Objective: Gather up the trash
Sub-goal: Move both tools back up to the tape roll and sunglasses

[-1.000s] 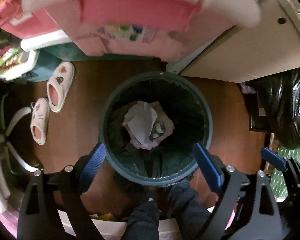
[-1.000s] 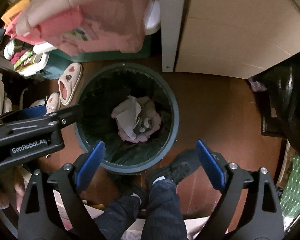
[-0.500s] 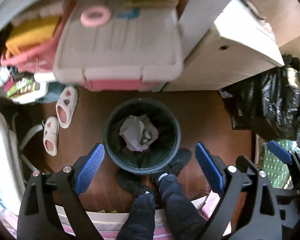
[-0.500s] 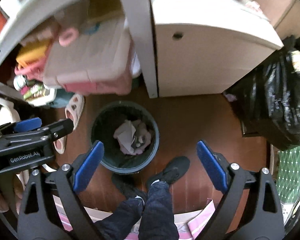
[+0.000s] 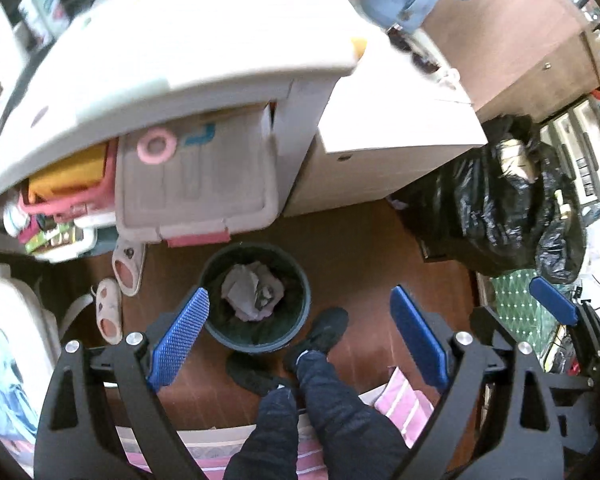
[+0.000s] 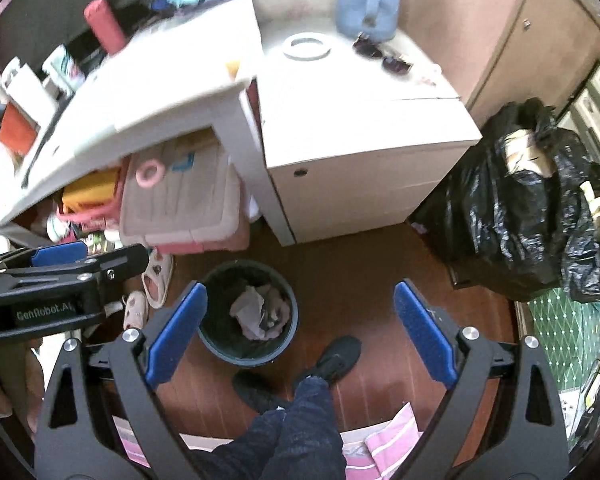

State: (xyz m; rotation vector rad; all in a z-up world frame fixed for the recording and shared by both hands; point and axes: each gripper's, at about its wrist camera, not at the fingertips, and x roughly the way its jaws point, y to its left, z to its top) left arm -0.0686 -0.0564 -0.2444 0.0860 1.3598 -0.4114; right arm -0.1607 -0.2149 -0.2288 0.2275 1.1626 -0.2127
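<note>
A round dark green trash bin (image 5: 302, 300) (image 6: 290, 328) stands on the wooden floor far below both grippers. Crumpled white and pink paper trash (image 5: 248, 290) (image 6: 256, 312) lies inside it. My left gripper (image 5: 300, 332) hangs high above the bin, open, with nothing between its blue pads. The right gripper (image 6: 300, 332) is also open and empty at about the same height. In the right wrist view the left gripper's black body (image 6: 60, 292) shows at the left edge. A person's dark trouser legs and black shoes (image 5: 320, 332) (image 6: 336, 356) stand just in front of the bin.
A white desk (image 6: 148, 80) with a pink storage box (image 6: 180, 204) under it sits behind the bin, beside a white cabinet (image 6: 360, 128). Full black trash bags (image 6: 520, 208) stand at the right. Pink slippers (image 5: 120, 280) lie left of the bin. A pink striped bedcover (image 6: 384, 440) runs along the bottom.
Both grippers have risen well away from the bin, which now looks much smaller. The desk top and cabinet top have come into view. Both stay open and empty.
</note>
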